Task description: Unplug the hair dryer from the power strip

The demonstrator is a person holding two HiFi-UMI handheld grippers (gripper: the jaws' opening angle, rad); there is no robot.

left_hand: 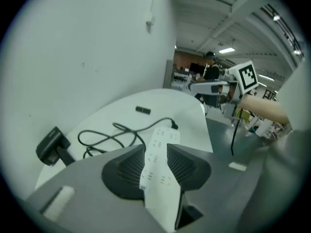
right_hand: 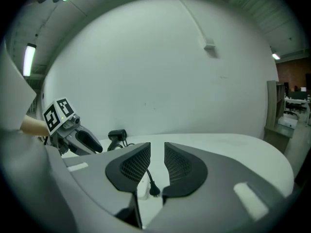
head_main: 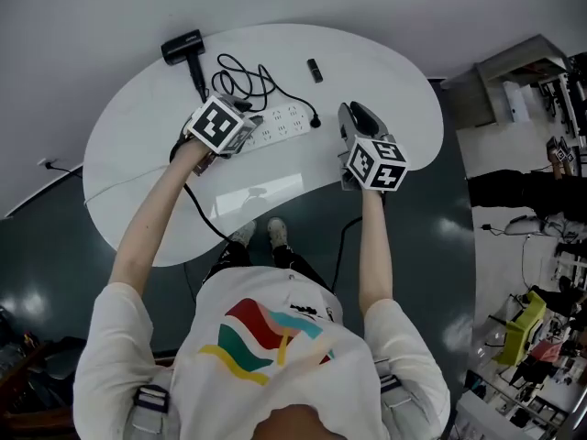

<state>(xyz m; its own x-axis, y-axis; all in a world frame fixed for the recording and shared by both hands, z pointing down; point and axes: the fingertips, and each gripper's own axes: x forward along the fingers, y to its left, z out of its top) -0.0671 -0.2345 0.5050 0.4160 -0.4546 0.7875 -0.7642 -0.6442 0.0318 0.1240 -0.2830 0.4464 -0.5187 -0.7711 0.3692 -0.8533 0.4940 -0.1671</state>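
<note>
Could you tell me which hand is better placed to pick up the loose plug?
Probably right: the plug lies just beyond the open right tongs, while the left tongs straddle the power strip.

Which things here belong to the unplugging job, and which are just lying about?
Job: hair dryer, its cord and plug, power strip.
Lying about: small black block on the white table.

A white, glossy, kidney-shaped table (head_main: 385, 90) fills the middle, and a small black rectangular block (head_main: 315, 70) lies alone near its far edge. A plain white wall (head_main: 92, 7) stands behind and a dark, shiny floor (head_main: 55, 255) lies below. Off right there's a grey cabinet (head_main: 514, 71), then cluttered workbenches (head_main: 532, 337).
</note>
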